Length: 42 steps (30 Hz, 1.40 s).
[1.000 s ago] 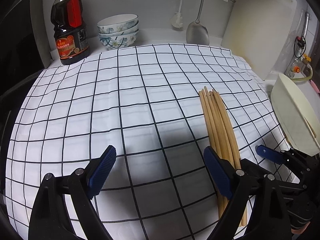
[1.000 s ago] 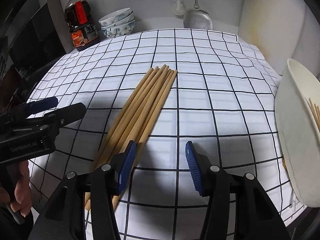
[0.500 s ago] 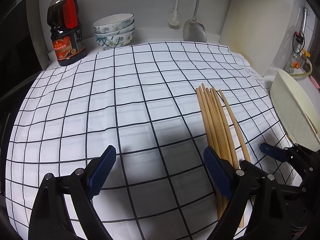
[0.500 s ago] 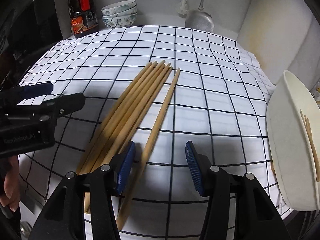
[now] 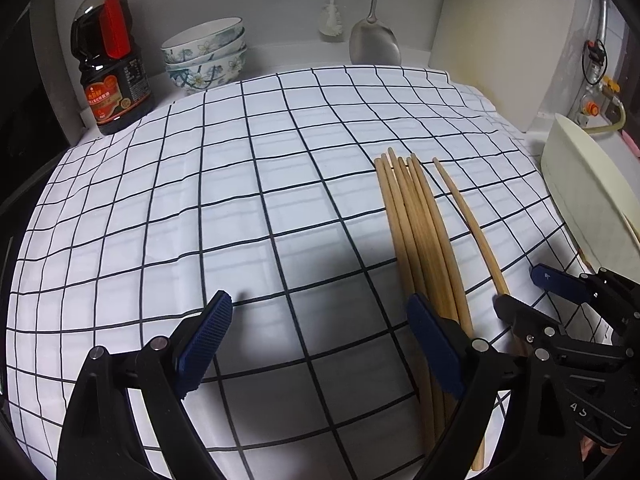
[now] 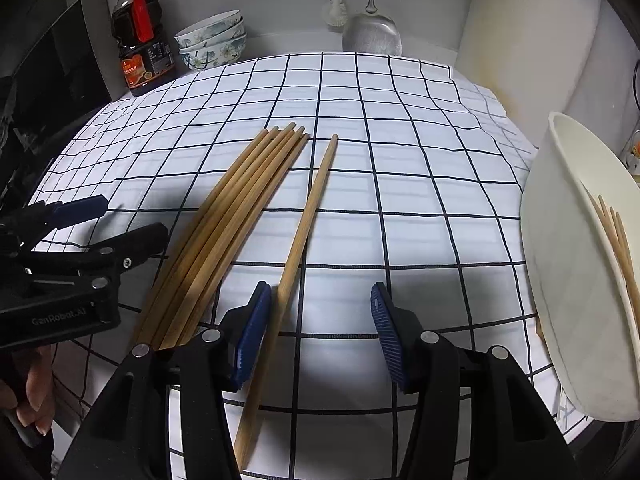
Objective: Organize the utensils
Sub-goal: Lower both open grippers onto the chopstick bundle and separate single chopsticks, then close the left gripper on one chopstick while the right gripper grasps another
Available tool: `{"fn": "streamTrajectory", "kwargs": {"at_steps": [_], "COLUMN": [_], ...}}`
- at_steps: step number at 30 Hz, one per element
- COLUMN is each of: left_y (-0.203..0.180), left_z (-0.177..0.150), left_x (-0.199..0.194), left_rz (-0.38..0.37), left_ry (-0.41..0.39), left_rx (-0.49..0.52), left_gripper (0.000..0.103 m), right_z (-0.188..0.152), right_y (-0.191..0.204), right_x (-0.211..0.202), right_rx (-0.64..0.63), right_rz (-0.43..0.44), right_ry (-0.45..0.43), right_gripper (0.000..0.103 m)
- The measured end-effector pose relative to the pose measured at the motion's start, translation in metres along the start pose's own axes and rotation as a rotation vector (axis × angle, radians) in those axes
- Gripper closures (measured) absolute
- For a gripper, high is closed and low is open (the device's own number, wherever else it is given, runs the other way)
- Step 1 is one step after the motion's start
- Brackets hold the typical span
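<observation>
A bundle of several wooden chopsticks [image 5: 416, 224] [image 6: 236, 208] lies on the checked cloth. One single chopstick [image 5: 468, 220] [image 6: 304, 232] lies apart to its right. My right gripper [image 6: 316, 320] is open, with the single chopstick between its jaws, close to the left pad. My left gripper [image 5: 320, 344] is open and empty, its right finger beside the bundle's near end. A white tub [image 5: 588, 200] [image 6: 568, 264] at the right holds a few chopsticks [image 6: 618, 248]. The right gripper shows in the left wrist view [image 5: 532, 296]. The left gripper shows in the right wrist view [image 6: 116, 224].
A dark sauce bottle [image 5: 110, 64] [image 6: 142, 52] and stacked patterned bowls [image 5: 206, 54] [image 6: 212, 44] stand at the back left. A metal spatula [image 5: 374, 40] [image 6: 372, 32] and a brush [image 5: 331, 20] hang on the back wall. A white cutting board [image 5: 504, 40] leans at the back right.
One chopstick has been parted from the bundle and now lies to its right, between the right gripper's jaws. Both grippers stay open.
</observation>
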<state>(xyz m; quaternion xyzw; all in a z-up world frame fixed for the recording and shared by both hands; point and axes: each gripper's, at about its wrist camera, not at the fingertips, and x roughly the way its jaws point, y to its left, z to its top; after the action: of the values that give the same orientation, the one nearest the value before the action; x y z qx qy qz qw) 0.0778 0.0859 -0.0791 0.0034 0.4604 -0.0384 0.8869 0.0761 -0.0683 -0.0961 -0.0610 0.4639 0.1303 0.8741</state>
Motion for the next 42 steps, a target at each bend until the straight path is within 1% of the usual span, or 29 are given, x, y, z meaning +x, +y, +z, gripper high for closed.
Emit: {"fn": "streamTrajectory", "kwargs": {"at_steps": [4, 9, 15, 19, 21, 22, 23, 24, 26, 27, 28, 29, 30, 31, 32, 33, 35, 42], "left_y": [-0.008, -0.011, -0.010, -0.003, -0.002, -0.002, -0.003, -0.004, -0.006, -0.007, -0.008, -0.009, -0.011, -0.012, -0.013, -0.014, -0.015, -0.011], "left_z": [0.000, -0.002, -0.009, -0.008, -0.006, -0.005, -0.005, -0.005, -0.005, -0.005, -0.005, -0.005, -0.006, -0.006, -0.007, -0.008, -0.009, -0.009], "left_x": [0.004, 0.006, 0.008, 0.011, 0.012, 0.012, 0.011, 0.009, 0.007, 0.005, 0.004, 0.003, 0.003, 0.002, 0.002, 0.002, 0.001, -0.002], "left_rz": [0.001, 0.023, 0.053, 0.046, 0.040, 0.035, 0.037, 0.039, 0.032, 0.035, 0.036, 0.038, 0.037, 0.037, 0.040, 0.043, 0.047, 0.027], "left_ry": [0.009, 0.007, 0.013, 0.019, 0.018, 0.016, 0.009, 0.001, -0.010, -0.015, -0.020, -0.025, -0.029, -0.033, -0.036, -0.038, -0.044, -0.048], "left_rx": [0.019, 0.038, 0.066, 0.039, 0.029, 0.026, 0.026, 0.028, 0.029, 0.027, 0.024, 0.023, 0.023, 0.024, 0.025, 0.026, 0.026, 0.008], "left_gripper": [0.015, 0.014, 0.009, 0.008, 0.010, 0.013, 0.021, 0.025, 0.044, 0.048, 0.057, 0.066, 0.071, 0.081, 0.090, 0.092, 0.095, 0.096], "right_z": [0.000, -0.001, 0.000, 0.000, -0.001, -0.001, -0.002, -0.002, -0.003, -0.004, -0.004, -0.004, -0.004, -0.004, -0.004, -0.004, -0.004, -0.003], "right_y": [0.000, 0.000, 0.000, -0.002, 0.001, 0.002, 0.005, 0.007, 0.010, 0.011, 0.012, 0.014, 0.015, 0.016, 0.017, 0.017, 0.016, 0.010], "right_x": [0.000, 0.000, -0.001, -0.001, -0.001, -0.001, -0.001, -0.002, -0.002, -0.002, -0.003, -0.003, -0.003, -0.003, -0.004, -0.004, -0.004, -0.004], "right_rx": [0.000, 0.002, 0.001, 0.009, 0.006, 0.003, -0.007, -0.015, -0.025, -0.031, -0.036, -0.044, -0.051, -0.057, -0.061, -0.064, -0.062, -0.032], "right_rz": [-0.001, -0.001, -0.001, -0.004, -0.012, -0.014, -0.014, -0.011, 0.000, 0.002, 0.005, 0.009, 0.011, 0.011, 0.010, 0.006, 0.004, 0.030], "right_ry": [0.000, 0.001, 0.001, 0.000, -0.007, -0.011, -0.015, -0.017, -0.020, -0.022, -0.023, -0.025, -0.027, -0.029, -0.031, -0.033, -0.035, -0.036], "right_gripper": [0.054, 0.054, 0.054, 0.054, 0.054, 0.054, 0.054, 0.058, 0.064, 0.068, 0.070, 0.074, 0.080, 0.083, 0.091, 0.093, 0.095, 0.097]}}
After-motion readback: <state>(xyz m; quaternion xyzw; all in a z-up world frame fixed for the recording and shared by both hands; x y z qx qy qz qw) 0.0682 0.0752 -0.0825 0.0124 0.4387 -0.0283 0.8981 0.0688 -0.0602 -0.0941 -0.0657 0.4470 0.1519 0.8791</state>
